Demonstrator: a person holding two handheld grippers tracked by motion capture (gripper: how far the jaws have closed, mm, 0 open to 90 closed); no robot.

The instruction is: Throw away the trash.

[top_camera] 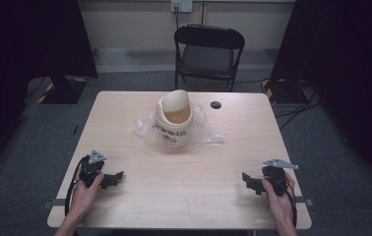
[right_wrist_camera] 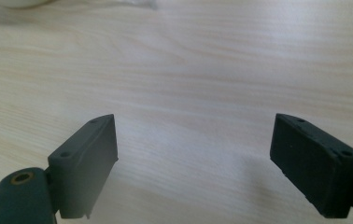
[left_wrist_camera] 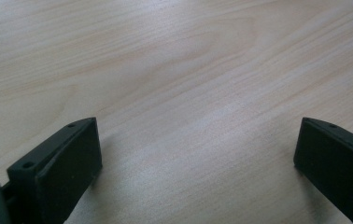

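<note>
Two hand-held claws rest low in the frame on the wooden desk (top_camera: 184, 196), the left claw (top_camera: 115, 178) and right claw (top_camera: 249, 181) both spread wide and empty. Farther up, at centre, a cream lidded tub (top_camera: 175, 120) sits on crumpled clear plastic wrap (top_camera: 208, 132).

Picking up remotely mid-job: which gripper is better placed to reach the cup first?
Roughly even. The cup stands mid-table on its plastic bag; the left gripper and right gripper, both open and empty, flank it near the front edge.
</note>
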